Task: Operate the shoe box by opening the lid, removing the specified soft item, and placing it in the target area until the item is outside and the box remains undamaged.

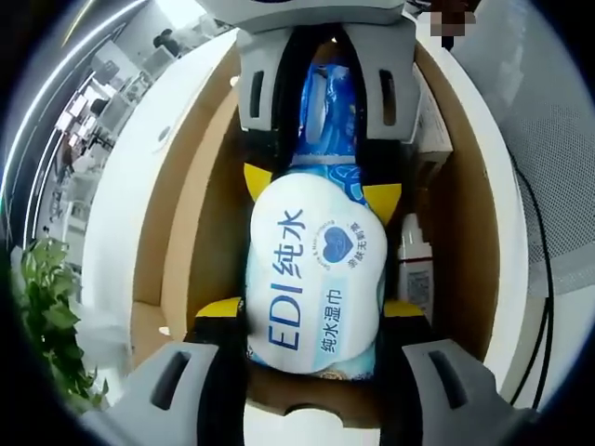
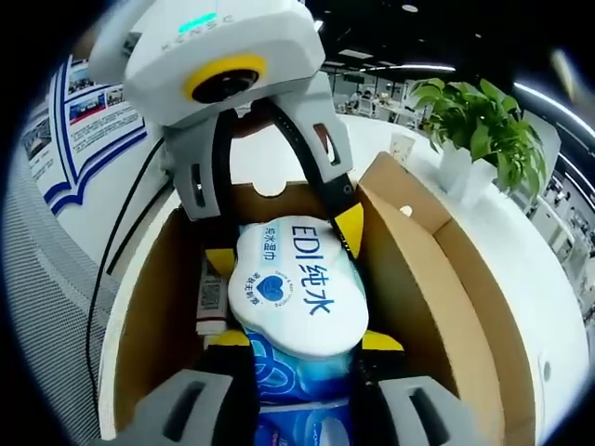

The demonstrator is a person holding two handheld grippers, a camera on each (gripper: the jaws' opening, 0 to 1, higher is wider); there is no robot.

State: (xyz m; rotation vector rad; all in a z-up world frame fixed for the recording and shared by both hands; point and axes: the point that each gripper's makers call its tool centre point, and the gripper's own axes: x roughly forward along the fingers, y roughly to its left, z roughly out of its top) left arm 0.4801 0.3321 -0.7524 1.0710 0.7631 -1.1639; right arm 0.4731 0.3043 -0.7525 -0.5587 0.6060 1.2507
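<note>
Wet wipes pack (image 1: 314, 279) inside open shoe box (image 1: 465, 214), above box floor, held from opposite ends. Left gripper (image 1: 312, 311) jaws closed against pack sides at white-labelled end. Right gripper (image 2: 302, 346) jaws pinch blue end of pack (image 2: 297, 288). Small white bottle (image 1: 415, 269) lies in box beside pack. Potted plant (image 2: 479, 125) stands on white table (image 2: 390, 125) near box (image 2: 437, 269)

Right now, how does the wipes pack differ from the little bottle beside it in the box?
The wipes pack is big, soft, blue and white, and clamped by both grippers; the small bottle is slim and rigid, untouched against the box wall. Both sit inside the open shoe box.
</note>
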